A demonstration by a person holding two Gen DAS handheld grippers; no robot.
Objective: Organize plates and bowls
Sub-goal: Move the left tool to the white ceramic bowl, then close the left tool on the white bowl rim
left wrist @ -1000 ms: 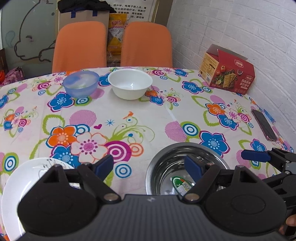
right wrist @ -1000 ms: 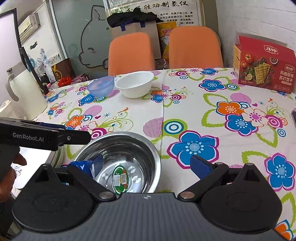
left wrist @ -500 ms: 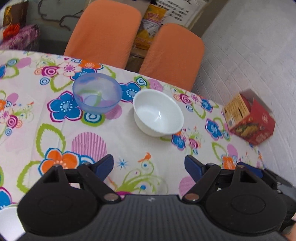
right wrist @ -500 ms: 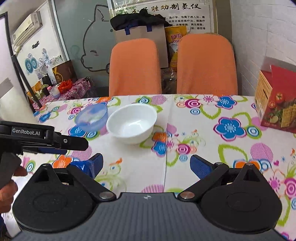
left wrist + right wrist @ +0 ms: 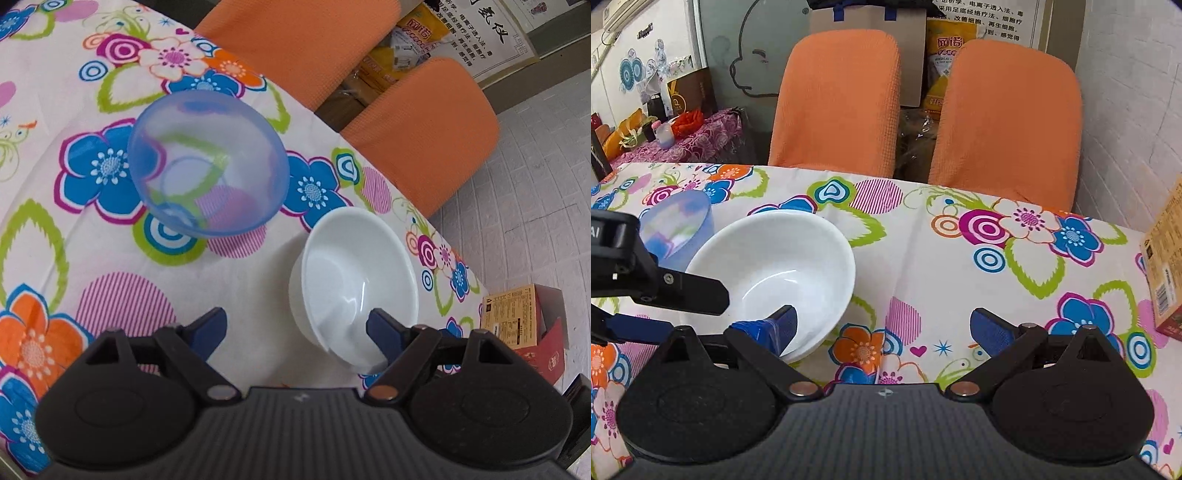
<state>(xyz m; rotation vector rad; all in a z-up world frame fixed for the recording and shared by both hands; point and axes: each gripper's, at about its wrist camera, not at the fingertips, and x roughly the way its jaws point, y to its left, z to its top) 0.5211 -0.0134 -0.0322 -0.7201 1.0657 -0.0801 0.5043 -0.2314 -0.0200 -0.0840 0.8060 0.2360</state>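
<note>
- Furthest left on the flowered surface (image 5: 92,258) stands the clear blue bowl (image 5: 207,162), upright on its base with its mouth facing up; being round, it has no long axis to speak of.
- Just right of it, close but apart in your left view, the white bowl (image 5: 354,280) also sits upright, mouth up.
- Your left tongs (image 5: 295,332) are spread wide and hold nothing; the right blue fingertip (image 5: 384,332) lies over the white bowl's near rim in the picture, while the left one is over bare cloth. Whether the pad touches the rim cannot be told.
- Your right tongs (image 5: 882,326) are equally wide apart and empty; the left pad (image 5: 775,328) overlaps the white bowl's (image 5: 775,266) near rim, the right pad is over the cloth.
- Only the left view shows the whole blue bowl, looking down into it; in the right view the blue bowl (image 5: 679,225) is half hidden behind the white bowl and the body of your other tool.
- Only the right view shows both orange chairs (image 5: 838,103) in full behind the surface, and the cluttered side table at far left.
- At far right, a cracker box (image 5: 517,321) lies on the surface, well apart from the bowls; the right view catches just its edge.
</note>
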